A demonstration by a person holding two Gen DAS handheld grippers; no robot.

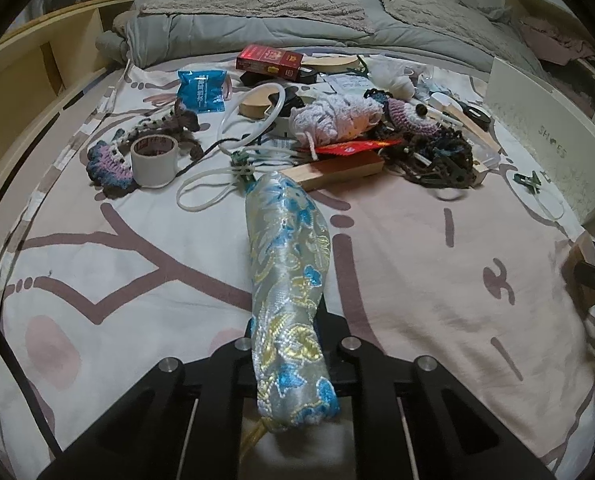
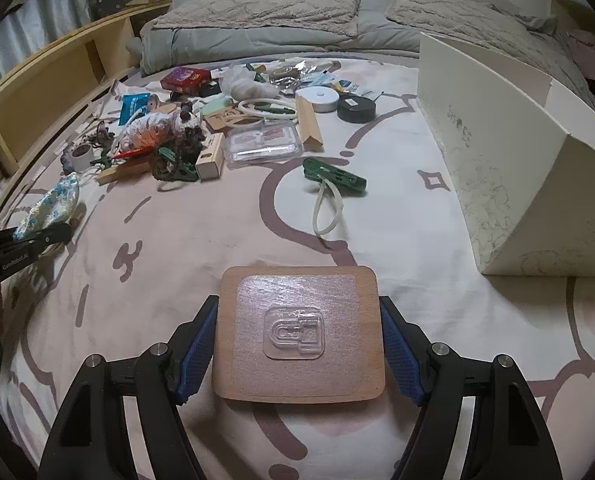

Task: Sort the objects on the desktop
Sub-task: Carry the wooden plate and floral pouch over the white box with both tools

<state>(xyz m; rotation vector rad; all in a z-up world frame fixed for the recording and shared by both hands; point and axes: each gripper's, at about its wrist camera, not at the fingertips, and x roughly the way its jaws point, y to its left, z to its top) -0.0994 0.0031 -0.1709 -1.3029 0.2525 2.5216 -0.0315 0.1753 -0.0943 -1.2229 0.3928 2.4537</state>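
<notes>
A long silver pouch (image 1: 289, 248) embroidered in blue and gold sticks out forward from my left gripper (image 1: 295, 346), which is shut on its lower part. The right wrist view shows the same pouch (image 2: 53, 204) at the far left, in the left gripper (image 2: 37, 236), just above the bed sheet. My right gripper (image 2: 298, 344) is shut on a square wooden plaque (image 2: 297, 292); its blue pads (image 2: 197, 352) press on both side edges. A clear adhesive hook (image 2: 294, 332) is stuck on the plaque's face.
A pile of small things lies across the far sheet: a red box (image 1: 269, 62), a tape roll (image 1: 155, 160), a blue packet (image 1: 201, 92), yarn pieces, a clear case (image 2: 263, 142), a green clip (image 2: 333, 176). An open white shoe box (image 2: 517, 160) stands at the right. Grey bedding (image 1: 257, 20) lies behind.
</notes>
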